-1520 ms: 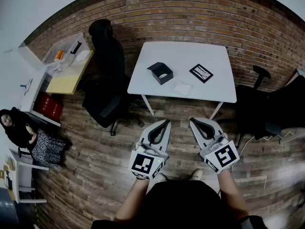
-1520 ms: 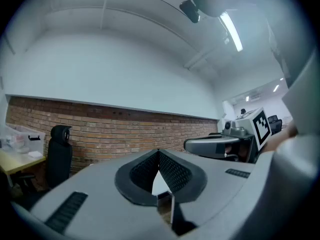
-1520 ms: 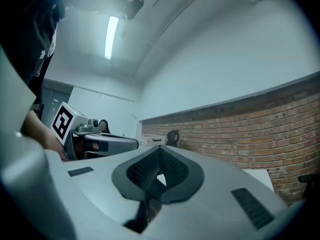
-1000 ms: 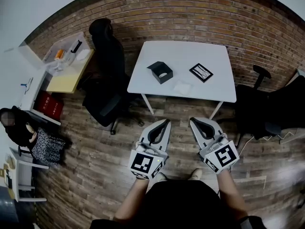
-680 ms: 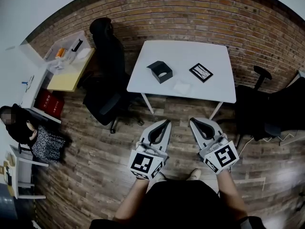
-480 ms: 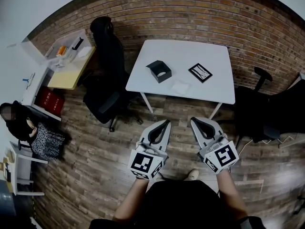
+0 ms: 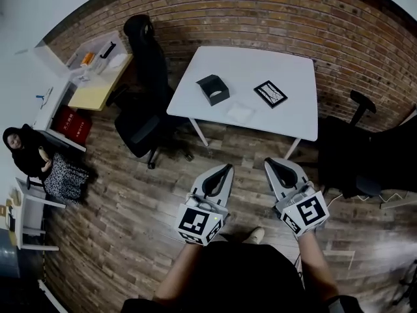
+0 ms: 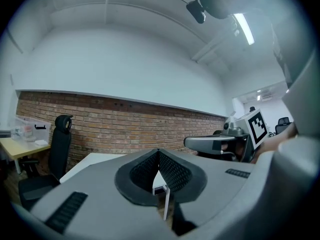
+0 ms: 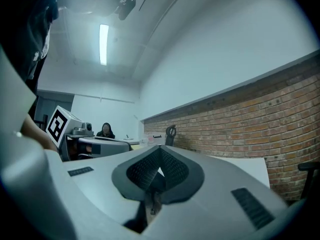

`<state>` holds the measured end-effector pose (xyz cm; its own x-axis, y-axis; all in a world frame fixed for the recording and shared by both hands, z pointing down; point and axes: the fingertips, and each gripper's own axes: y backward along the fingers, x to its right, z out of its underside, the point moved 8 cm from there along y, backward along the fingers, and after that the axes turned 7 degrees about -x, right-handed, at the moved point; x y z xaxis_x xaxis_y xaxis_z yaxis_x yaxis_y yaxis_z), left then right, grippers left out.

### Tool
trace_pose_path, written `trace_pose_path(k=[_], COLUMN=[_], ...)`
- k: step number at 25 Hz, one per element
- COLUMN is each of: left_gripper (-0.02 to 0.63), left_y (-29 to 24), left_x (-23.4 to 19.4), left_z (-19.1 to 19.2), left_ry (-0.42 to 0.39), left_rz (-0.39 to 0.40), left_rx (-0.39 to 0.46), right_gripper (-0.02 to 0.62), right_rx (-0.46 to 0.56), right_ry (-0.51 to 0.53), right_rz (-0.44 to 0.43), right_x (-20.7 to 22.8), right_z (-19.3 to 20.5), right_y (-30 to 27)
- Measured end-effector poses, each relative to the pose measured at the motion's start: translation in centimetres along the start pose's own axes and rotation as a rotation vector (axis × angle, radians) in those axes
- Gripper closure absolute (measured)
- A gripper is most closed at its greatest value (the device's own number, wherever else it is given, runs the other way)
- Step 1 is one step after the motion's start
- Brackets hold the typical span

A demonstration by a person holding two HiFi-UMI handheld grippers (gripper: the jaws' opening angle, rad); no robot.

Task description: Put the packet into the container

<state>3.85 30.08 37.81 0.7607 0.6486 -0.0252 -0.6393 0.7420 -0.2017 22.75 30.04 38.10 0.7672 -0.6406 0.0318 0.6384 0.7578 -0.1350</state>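
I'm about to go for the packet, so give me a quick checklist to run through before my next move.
1. Is the left gripper empty: ok, jaws together on nothing.
2. Is the right gripper empty: ok, jaws together on nothing.
3. Are the jaws open for a grasp: not ok, both are shut.
4. Is the packet free on the table, apart from the container: ok.
5. Is the container open on top: ok.
6. Is the table within reach: not ok, both grippers hang over the floor, short of it.
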Motion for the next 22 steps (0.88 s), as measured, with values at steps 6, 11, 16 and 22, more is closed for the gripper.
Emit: trace_pose_path(k=[6, 11, 16, 22], left_gripper=[0.598, 0.598, 0.598, 0.598], left_y=[0.6, 0.1, -1.6, -4.1], left_x=[0.7, 0.3, -0.5, -4.2], left_z=[1.0, 0.6, 0.7, 0.2], left_ry=[-0.021, -0.045, -0.052, -0.043], left_rz=[-0.046, -0.046, -0.023, -0.007], left_rx=[-0.069, -0.080, -0.076, -0.050], right_gripper=[0.592, 0.592, 0.592, 0.592], right_rx=[-0.010, -0.010, -0.021, -0.031], right_ry=[-0.044, -0.060, -0.071, -0.053], right_rz=[-0.038, -0.012, 0.006, -0.006], right_x=[0.8, 1.4, 2.6, 3.8], right_z=[1.5, 1.9, 2.2, 1.2], right_y=[0.4, 0.0, -0.6, -4.7])
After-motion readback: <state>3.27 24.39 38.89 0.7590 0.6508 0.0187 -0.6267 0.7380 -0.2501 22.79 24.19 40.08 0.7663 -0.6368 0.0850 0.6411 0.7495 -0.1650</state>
